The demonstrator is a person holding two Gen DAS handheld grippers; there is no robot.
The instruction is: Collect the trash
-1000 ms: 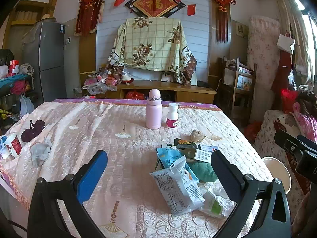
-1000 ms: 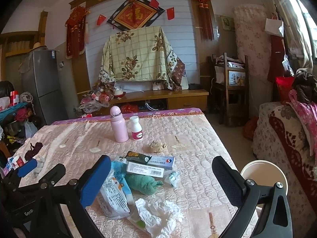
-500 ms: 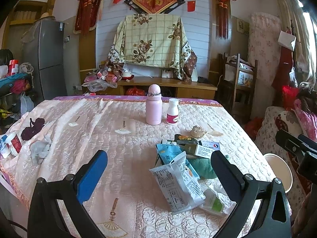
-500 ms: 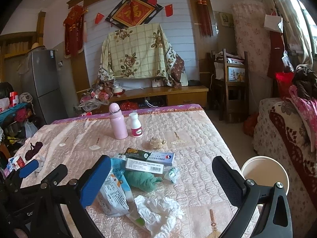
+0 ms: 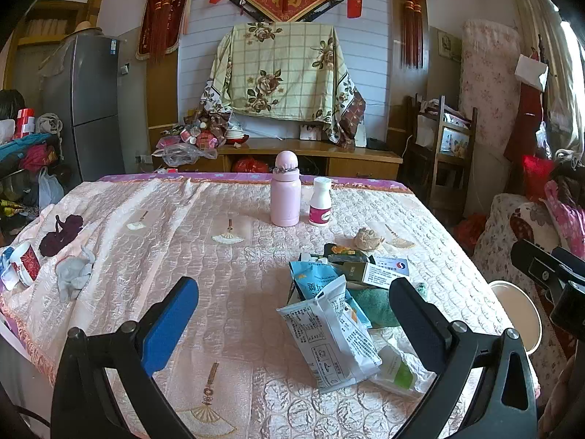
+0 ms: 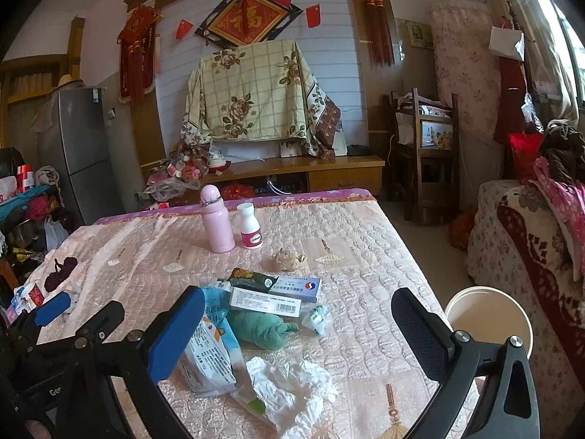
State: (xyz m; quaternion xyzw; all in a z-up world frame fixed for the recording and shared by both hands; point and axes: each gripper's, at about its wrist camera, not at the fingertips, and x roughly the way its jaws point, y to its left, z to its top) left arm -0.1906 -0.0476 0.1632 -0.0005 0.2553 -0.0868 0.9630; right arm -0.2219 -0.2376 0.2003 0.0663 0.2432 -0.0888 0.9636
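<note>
A heap of trash lies on the pink quilted table: a white snack bag [image 5: 329, 333] [image 6: 210, 355], a blue bag [image 5: 310, 280], a green cloth [image 6: 261, 331], two cardboard boxes [image 6: 278, 294], crumpled white tissue [image 6: 292, 391] and a brown paper ball [image 6: 287, 259]. My left gripper [image 5: 292, 325] is open and empty, above the table just left of the heap. My right gripper [image 6: 296, 336] is open and empty, hovering over the heap. A white bin [image 6: 488, 320] stands on the floor by the table's right edge.
A pink flask [image 5: 286, 192] and a white pill bottle [image 5: 320, 203] stand at the table's far middle. A grey toy elephant [image 5: 73, 274] and a red-white cup [image 5: 23, 265] lie at the left edge. A sofa [image 6: 530, 256] is on the right.
Both grippers have tilted slightly, so the table sits a little lower in view. Both stay open and empty. No trash has moved.
</note>
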